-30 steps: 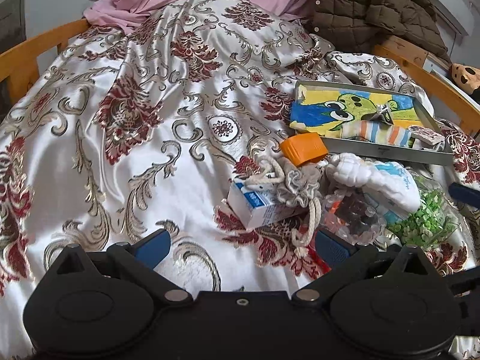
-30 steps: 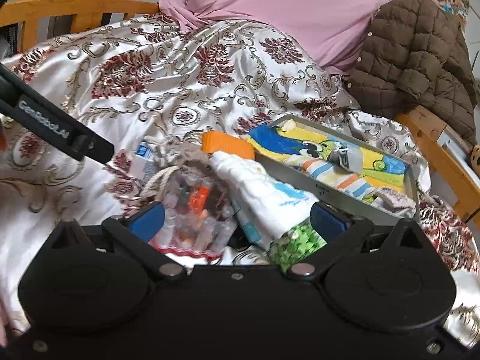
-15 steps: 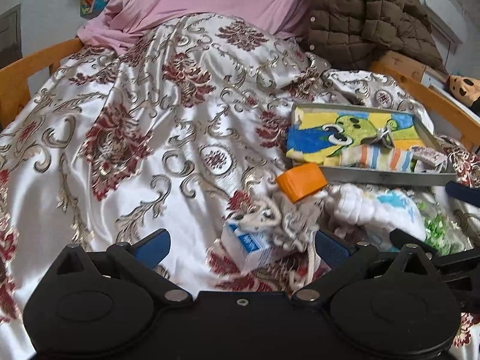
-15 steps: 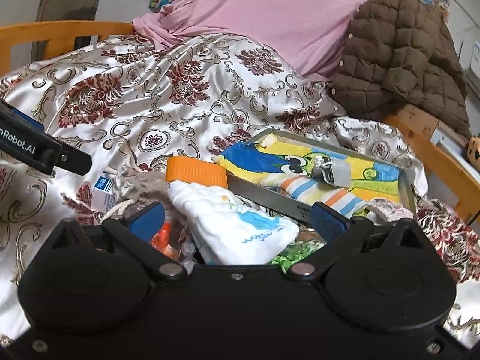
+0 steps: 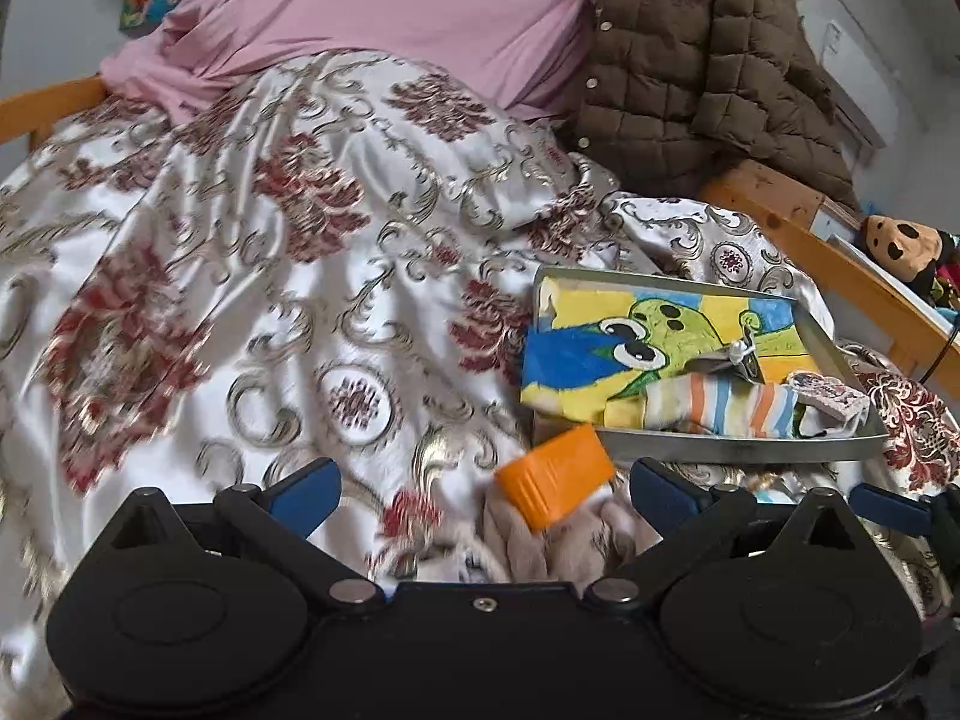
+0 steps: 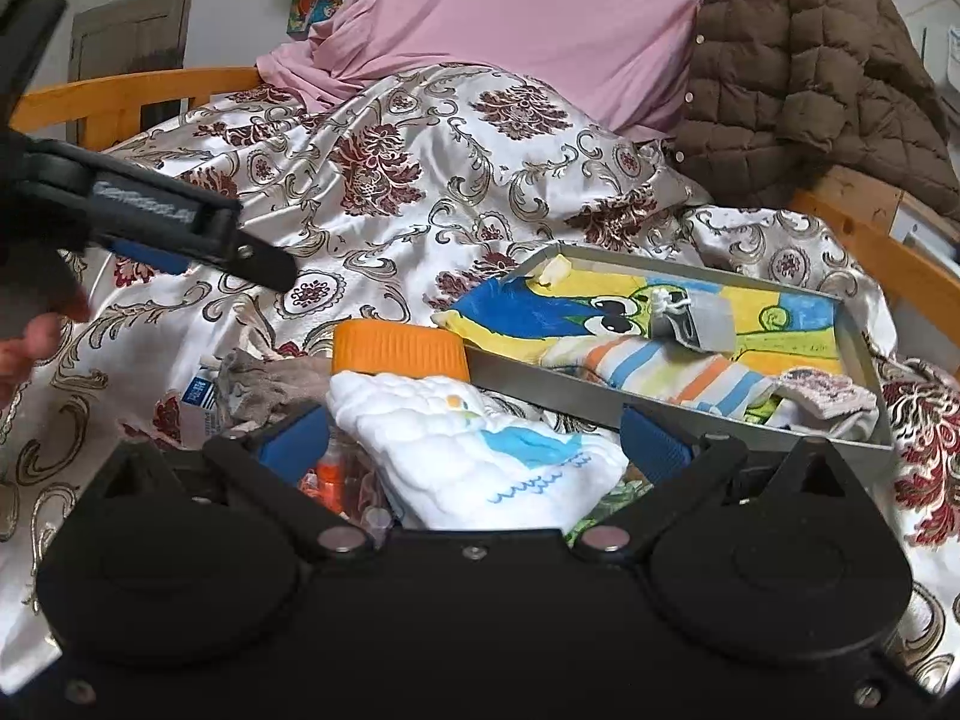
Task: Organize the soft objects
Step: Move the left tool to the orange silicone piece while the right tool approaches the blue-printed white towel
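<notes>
A grey metal tray (image 5: 738, 450) (image 6: 540, 381) lies on the bed at the right. It holds a yellow, blue and green cartoon cloth (image 5: 630, 342) (image 6: 540, 312), a striped sock (image 5: 720, 405) (image 6: 690, 375) and a small patterned cloth (image 6: 828, 387). A white quilted cloth with a blue print (image 6: 474, 450) lies in front of the tray, between the fingers of my open right gripper (image 6: 474, 441). A beige drawstring pouch (image 5: 558, 546) (image 6: 270, 387) lies under an orange lid (image 5: 555, 474) (image 6: 399, 351), between the fingers of my open left gripper (image 5: 480, 489).
The bed has a white and red patterned satin cover (image 5: 270, 300), a pink pillow (image 5: 390, 6) and a brown quilted jacket (image 5: 708, 60) at its head. A small blue and white carton (image 6: 201, 402) and a bag of small plastic items (image 6: 336, 474) lie by the pouch. Wooden rails (image 6: 864, 240) edge the bed.
Both grippers have moved forward and lower toward the pile. The pouch and the white cloth now sit between their fingers. Both stay open.
</notes>
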### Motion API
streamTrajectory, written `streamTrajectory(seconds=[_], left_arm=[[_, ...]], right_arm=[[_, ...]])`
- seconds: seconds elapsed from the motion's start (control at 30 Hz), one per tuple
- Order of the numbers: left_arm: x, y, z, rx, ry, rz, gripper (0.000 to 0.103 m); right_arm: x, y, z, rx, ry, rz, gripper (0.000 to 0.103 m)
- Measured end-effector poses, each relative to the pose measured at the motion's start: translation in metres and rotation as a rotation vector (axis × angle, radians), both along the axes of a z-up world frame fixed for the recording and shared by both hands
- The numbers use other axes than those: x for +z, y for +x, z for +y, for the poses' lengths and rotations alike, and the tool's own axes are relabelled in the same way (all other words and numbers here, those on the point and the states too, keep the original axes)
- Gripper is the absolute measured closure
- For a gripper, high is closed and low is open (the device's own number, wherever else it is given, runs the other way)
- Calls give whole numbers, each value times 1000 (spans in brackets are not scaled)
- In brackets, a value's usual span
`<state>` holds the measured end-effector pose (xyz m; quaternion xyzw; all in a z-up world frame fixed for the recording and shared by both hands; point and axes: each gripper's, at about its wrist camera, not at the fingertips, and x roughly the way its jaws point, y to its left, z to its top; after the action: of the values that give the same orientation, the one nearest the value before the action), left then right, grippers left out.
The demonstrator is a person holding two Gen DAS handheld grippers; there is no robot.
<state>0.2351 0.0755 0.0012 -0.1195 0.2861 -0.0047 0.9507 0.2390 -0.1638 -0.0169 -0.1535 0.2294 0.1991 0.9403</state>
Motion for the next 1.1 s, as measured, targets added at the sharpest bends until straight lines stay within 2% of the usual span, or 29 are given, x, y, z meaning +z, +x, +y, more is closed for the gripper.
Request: streamTrajectory(seconds=[0.17, 0.4, 0.73, 0.97, 1.0, 1.1], left_arm=[[-10, 21, -2, -50, 13, -5, 1], [-22, 41, 3, -84, -47, 46, 1], [-42, 64, 19, -123, -218, 106, 5], [-55, 73, 26, -131, -309, 144, 16], [-56, 74, 26, -136, -314, 146, 19], [-56, 75, 25, -156, -323, 141, 26]], right_arm=[[-3, 4, 1, -10, 10, 3, 1], [-6, 18, 6, -15, 26, 36, 1], [-3, 54, 10, 4, 53, 115, 1], [-8, 61, 19, 27, 47, 162, 1], [-9, 62, 20, 23, 44, 172, 2], [-12, 63, 22, 17, 42, 195, 15]])
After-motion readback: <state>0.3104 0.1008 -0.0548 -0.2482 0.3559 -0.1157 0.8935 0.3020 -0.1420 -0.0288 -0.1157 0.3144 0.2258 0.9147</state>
